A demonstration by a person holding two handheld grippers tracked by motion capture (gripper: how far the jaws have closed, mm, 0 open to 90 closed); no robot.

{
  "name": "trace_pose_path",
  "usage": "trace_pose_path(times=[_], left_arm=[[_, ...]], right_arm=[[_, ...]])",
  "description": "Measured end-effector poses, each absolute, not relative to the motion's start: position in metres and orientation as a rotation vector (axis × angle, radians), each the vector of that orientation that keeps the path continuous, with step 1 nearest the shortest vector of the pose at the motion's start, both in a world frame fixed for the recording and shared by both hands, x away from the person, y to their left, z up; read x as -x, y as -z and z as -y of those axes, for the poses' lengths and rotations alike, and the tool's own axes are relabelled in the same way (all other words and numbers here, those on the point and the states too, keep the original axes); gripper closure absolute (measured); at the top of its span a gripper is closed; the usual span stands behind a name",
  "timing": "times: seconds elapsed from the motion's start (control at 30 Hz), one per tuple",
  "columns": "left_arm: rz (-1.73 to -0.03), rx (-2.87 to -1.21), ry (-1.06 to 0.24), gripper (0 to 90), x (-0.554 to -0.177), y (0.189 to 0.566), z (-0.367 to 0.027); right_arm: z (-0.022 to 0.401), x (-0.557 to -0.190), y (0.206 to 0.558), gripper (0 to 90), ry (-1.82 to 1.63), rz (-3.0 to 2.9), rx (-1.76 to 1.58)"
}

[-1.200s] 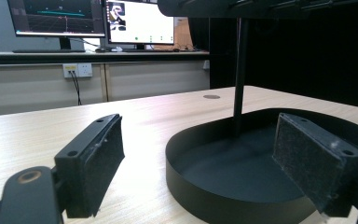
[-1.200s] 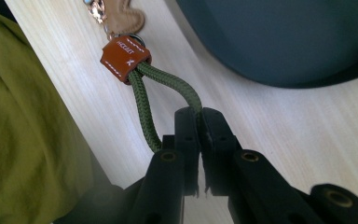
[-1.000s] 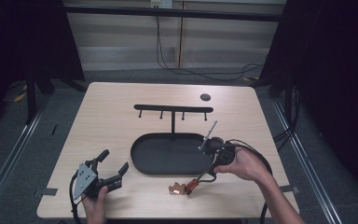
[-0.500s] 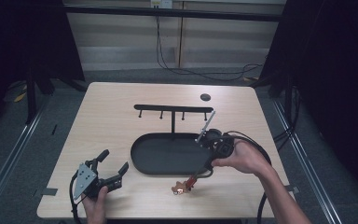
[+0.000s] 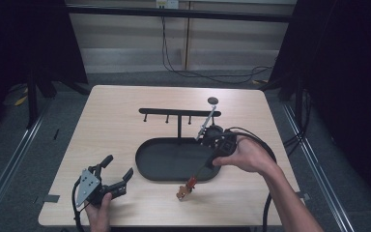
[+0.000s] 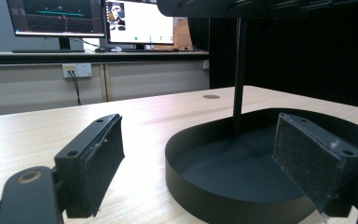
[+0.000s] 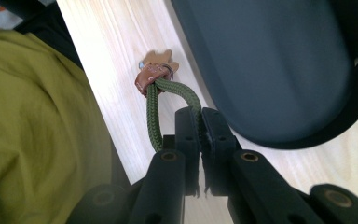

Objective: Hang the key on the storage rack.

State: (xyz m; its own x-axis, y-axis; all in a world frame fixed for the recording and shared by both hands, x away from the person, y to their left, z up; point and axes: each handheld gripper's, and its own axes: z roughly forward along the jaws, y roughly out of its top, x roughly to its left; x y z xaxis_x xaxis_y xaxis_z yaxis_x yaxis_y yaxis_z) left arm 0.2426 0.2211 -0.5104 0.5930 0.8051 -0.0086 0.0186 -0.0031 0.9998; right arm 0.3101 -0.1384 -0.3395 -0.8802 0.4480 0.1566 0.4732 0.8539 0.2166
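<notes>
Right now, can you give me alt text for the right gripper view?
The right gripper is shut on a green cord loop whose brown leather tag hangs over the wooden table, beside the black oval tray. A yellow-green sleeve is at left.

Left tongs [image 5: 117,175] rest low, jaws spread wide; right tongs [image 5: 208,162] — jaws clamped together — point down, wrist raised.

Dim room, table lit from above.
High view soft, low-res; dark surrounds swallow detail. Table [image 5: 125,125] evenly lit w/ faint shadows. Left gripper view: monitors [image 6: 140,21] blown out, near pads blurry. Right gripper view sharp mid-frame, soft at edges.
</notes>
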Motion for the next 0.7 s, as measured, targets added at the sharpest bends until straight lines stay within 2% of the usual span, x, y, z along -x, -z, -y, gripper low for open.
trace_pose_path(times=[0.7], left_arm=[[-0.743,-1.456,-0.719,15.8,-0.243,0.510,-0.221]], right_arm=[[0.108,-0.324,0.290,85.8,0.413,2.973,0.636]])
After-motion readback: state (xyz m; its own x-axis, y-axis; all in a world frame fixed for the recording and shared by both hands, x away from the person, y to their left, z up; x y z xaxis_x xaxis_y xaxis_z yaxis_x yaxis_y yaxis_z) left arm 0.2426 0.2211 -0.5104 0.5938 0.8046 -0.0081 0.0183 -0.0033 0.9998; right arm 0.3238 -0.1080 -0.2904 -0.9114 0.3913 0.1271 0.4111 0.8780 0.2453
